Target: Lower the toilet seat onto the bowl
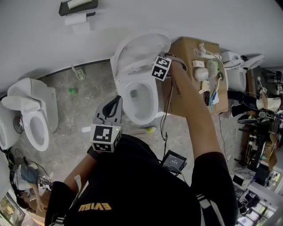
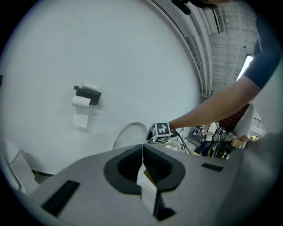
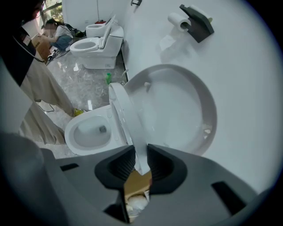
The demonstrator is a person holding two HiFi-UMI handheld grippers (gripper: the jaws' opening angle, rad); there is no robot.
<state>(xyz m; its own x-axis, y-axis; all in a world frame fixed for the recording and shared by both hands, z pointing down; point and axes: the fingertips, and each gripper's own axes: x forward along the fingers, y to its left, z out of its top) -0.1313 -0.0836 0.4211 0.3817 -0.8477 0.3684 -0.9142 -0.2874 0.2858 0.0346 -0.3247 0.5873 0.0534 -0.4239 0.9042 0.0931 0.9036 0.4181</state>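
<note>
A white toilet stands against the wall with its lid upright. The seat is tilted away from the lid, partway above the bowl. My right gripper is shut on the seat's rim, which runs thin between the pads. In the head view the right gripper reaches over the seat and the bowl's rim. My left gripper hangs in front of the bowl and touches nothing. Its jaws are shut and empty, pointing toward the wall.
A cardboard box with toiletries on top stands right of the toilet. A second toilet is at the left. A paper holder hangs on the wall. A green bottle and cables lie on the floor. Cluttered shelves fill the right.
</note>
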